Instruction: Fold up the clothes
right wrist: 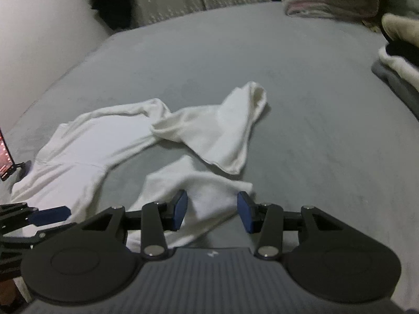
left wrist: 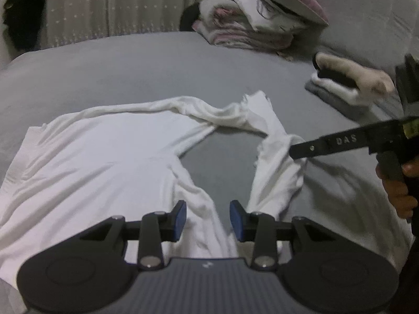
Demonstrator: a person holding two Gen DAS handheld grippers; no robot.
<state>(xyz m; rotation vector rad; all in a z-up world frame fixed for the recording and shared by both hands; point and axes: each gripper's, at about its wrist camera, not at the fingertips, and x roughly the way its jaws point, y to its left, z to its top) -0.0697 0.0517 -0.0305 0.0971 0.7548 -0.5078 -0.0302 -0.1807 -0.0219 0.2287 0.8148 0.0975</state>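
White long-sleeved knit garment [left wrist: 104, 151] lies spread on the grey bed sheet [left wrist: 131, 68], body to the left, both sleeves trailing right and near. Far sleeve [right wrist: 225, 130] doubles back over itself, cuff pointing away; near sleeve [right wrist: 199, 201] runs under the right gripper [right wrist: 212, 214].

Left gripper [left wrist: 208, 219]: blue-padded jaws stand partly apart, fabric lies below the gap, pads not pressing it. Nothing held.

Right gripper: jaws likewise partly apart over the near sleeve's end, no grip on the cloth. In the left wrist view its black finger [left wrist: 327, 144] reaches in from the right, tip near the sleeve; a hand [left wrist: 400, 185] grips the handle.

Surroundings: heap of pink-and-white folded bedding [left wrist: 248, 26] far right; small stack of folded clothes, cream over dark over grey [left wrist: 348, 83], right edge. Patterned beige curtain [left wrist: 91, 7] behind the bed. Lit phone on a stand [right wrist: 5, 157] at the left. Open sheet between garment and stacks.
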